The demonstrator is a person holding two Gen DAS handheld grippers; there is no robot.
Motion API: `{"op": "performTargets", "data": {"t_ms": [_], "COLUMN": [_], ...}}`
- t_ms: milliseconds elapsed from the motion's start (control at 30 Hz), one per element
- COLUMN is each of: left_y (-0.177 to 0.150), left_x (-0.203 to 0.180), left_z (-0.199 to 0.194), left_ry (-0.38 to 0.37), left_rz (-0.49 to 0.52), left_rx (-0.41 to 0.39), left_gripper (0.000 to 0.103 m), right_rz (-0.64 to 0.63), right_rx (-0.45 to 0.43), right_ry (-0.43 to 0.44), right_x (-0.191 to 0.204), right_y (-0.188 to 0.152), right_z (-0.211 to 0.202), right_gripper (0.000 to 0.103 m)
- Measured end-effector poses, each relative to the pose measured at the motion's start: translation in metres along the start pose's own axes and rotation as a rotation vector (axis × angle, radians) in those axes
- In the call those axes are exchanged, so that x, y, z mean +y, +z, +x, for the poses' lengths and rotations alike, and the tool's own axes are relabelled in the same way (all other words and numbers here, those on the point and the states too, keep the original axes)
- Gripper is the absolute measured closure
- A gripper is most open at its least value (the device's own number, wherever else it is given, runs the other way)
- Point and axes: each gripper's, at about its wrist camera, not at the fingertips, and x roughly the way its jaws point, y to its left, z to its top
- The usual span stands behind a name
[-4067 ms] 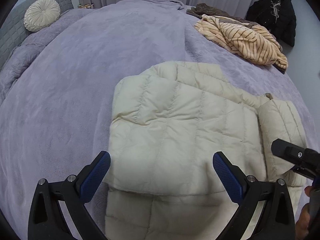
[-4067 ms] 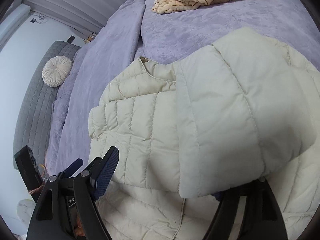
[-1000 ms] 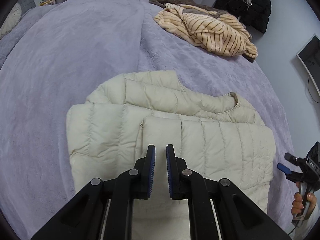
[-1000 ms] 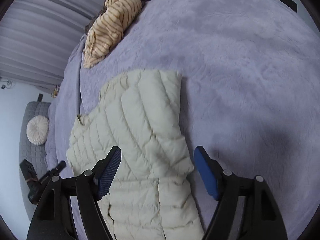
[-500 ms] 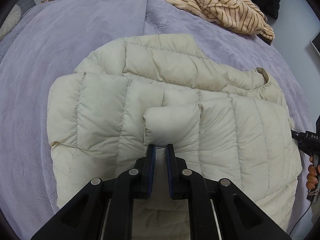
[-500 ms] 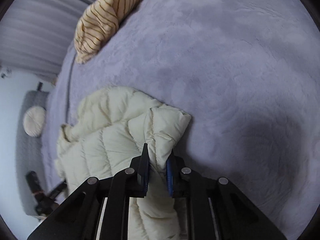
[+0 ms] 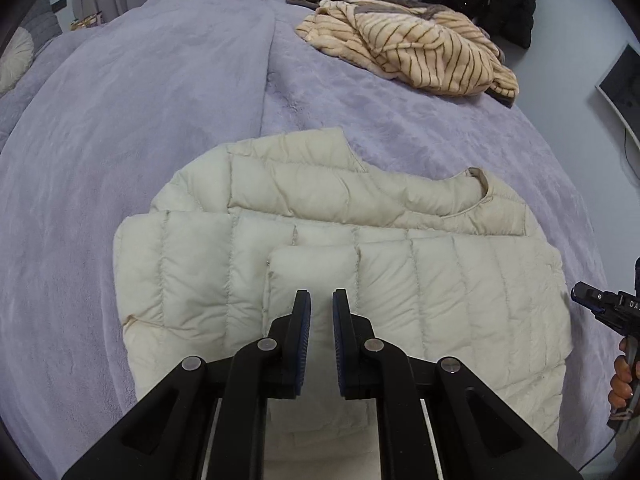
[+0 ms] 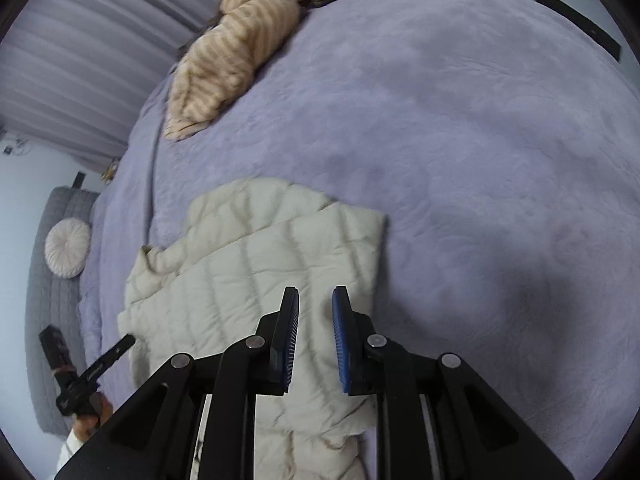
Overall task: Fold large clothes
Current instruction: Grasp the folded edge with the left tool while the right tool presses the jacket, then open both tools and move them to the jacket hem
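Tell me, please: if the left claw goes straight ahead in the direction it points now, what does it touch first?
Most likely the cream puffer jacket. The left claw points at its folded-over sleeve panel, which lies directly ahead of the nearly closed fingertips. How far above the fabric the claw hangs is unclear.

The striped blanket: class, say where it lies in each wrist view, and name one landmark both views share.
Left wrist view: the striped blanket lies crumpled at upper right, beyond the cream puffer jacket.
Right wrist view: the striped blanket lies at upper left, near the curtains.
Shared landmark: the round pleated cushion, at the left edge in both.
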Motion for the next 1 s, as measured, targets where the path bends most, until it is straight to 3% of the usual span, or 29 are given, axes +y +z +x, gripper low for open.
{"op": "performTargets", "data": {"t_ms": [67, 100, 167, 200, 300, 433, 700, 800, 1000], "left_y": [-0.007, -0.012, -0.019, -0.019, -0.020, -0.024, -0.023, -0.025, -0.033], "left_x": [0.001, 0.007, 0.014, 0.016, 0.017, 0.021, 0.037, 0.033, 0.024], "left_z": [0.027, 0.038, 0.046, 0.045, 0.047, 0.043, 0.019, 0.010, -0.010], "left_ry": [0.027, 0.011, -0.025, -0.034, -0.042, -0.034, 0.044, 0.083, 0.083], "left_rz": [0.007, -0.010, -0.038, -0.041, -0.017, -0.014, -0.036, -0.023, -0.015], "left_rx": [0.059, 0.078, 0.066, 0.062, 0.060, 0.061, 0.069, 0.072, 0.068], "left_gripper": [0.090, 0.090, 0.090, 0.090, 0.090, 0.090, 0.090, 0.090, 0.090], "right_rz": [-0.055, -0.068, -0.030, 0.015, 0.083, -0.046, -0.015, -0.003, -0.011], "right_rx": [0.056, 0.091, 0.159, 0.155, 0.121, 0.118, 0.115, 0.100, 0.084], "right_ry": [0.005, -0.040, -0.092, -0.058, -0.009, -0.079, -0.132, -0.150, -0.139], "right_x": [0.012, 0.013, -0.003, -0.014, -0.028, -0.014, -0.019, -0.016, 0.005], "right_y": [-0.009, -0.014, -0.022, -0.024, -0.026, -0.030, -0.024, -0.025, -0.036], "right_z": [0.019, 0.035, 0.067, 0.074, 0.073, 0.069, 0.051, 0.040, 0.017], "right_gripper": [0.084, 0.084, 0.088, 0.088, 0.091, 0.091, 0.091, 0.086, 0.085]}}
